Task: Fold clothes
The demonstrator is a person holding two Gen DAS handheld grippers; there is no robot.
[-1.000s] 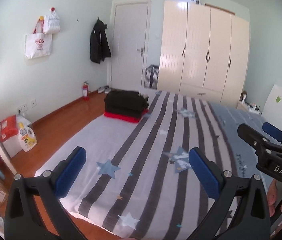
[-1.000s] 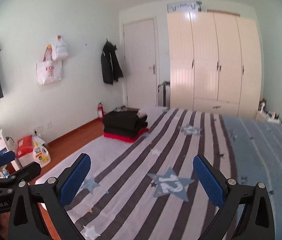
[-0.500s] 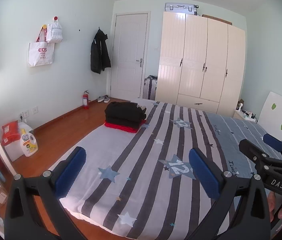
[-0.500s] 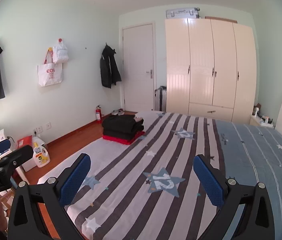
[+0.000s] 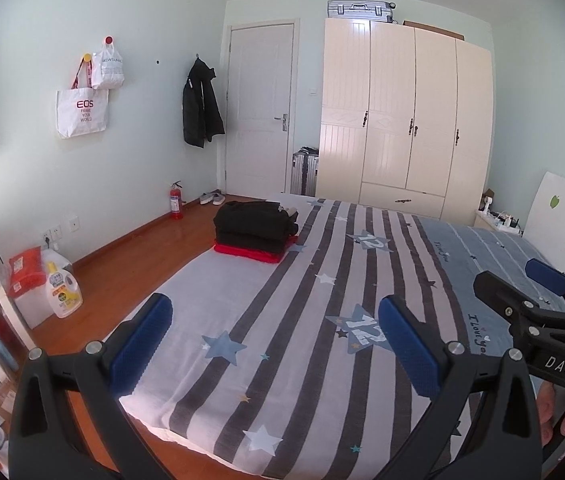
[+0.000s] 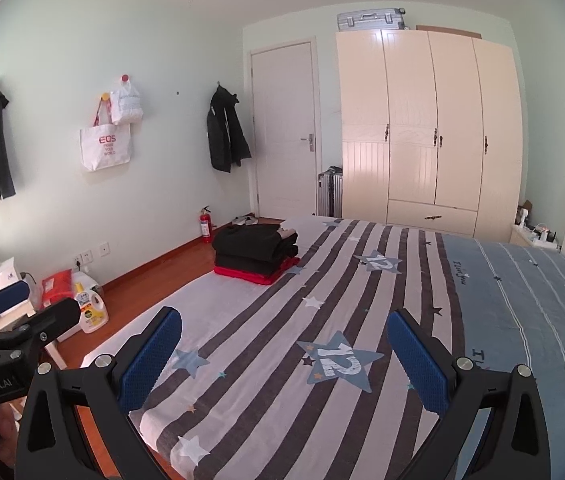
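A: Holding both claws wide open with nothing in them: left claw (image 5: 274,344) and right claw (image 6: 282,356) both hover over the near end of the bed (image 5: 362,380), blue pads spread far apart.

B: Where do we log the clothes?

A: Folded stack of clothes (image 6: 256,254) sits on the far left edge of the bed, well apart from both claws, ahead and to the left of each. We judge the left claw is the nearer one, since it's on the same side as the stack; the right claw shows at the right edge of the left wrist view (image 5: 538,296).

B: Long axis?

A: Stack runs roughly across the bed edge, slightly angled; black garments on top, a red one (image 5: 254,254) at the bottom sticking out a little toward us. Soft, thick fabric, rounded fold edges, top layer slumps a bit.

B: Anything unfolded in reach?

A: We can't see any loose garment on the bed. Striped sheet with star prints is flat and bare between claws and stack; the right part is blue.

B: Next move?

A: Our guess: reach forward-left to the stack, or fetch a new piece from out of view. Can't tell which.
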